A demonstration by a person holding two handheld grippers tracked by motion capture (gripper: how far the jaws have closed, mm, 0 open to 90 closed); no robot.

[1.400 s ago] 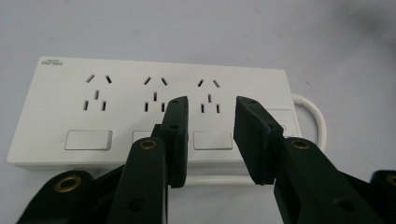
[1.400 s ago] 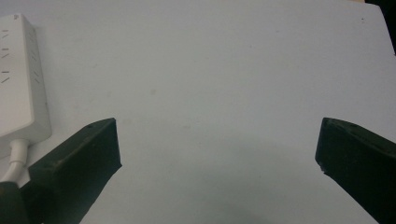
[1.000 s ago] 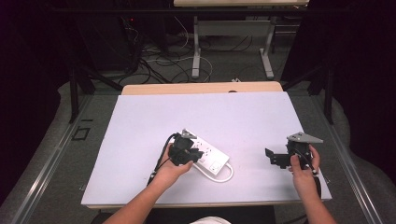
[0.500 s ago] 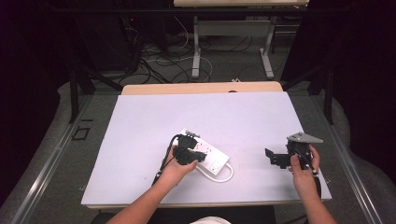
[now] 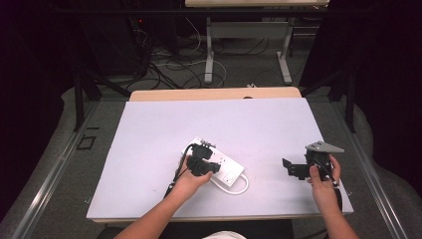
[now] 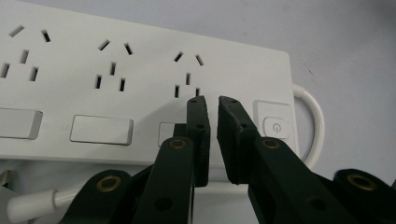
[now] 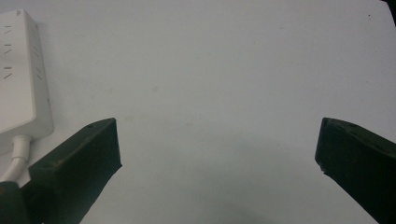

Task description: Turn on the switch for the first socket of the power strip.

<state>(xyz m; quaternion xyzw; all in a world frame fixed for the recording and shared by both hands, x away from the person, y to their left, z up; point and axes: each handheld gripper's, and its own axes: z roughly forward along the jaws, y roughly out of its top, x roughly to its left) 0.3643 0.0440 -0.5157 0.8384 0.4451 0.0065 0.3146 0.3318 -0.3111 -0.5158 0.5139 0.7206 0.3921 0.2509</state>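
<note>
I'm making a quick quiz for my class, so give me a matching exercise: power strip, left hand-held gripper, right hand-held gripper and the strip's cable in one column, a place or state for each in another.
Column one:
1. power strip
2. left hand-held gripper
3. right hand-held gripper
4. white cable

Column two:
A. jaws wide apart, over bare table
B. loops out from one end of the strip
C. jaws nearly together, over the strip near its power button
D. lies flat on the white table

Pairs: 1-D, 2-C, 3-A, 4-B

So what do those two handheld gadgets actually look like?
Both are black. The left gripper has two flat jaws with small holes and brass-coloured rivets at the joints; a black cable trails from it. The right gripper carries a grey three-cornered plate on top. The forearms are bare.
</note>
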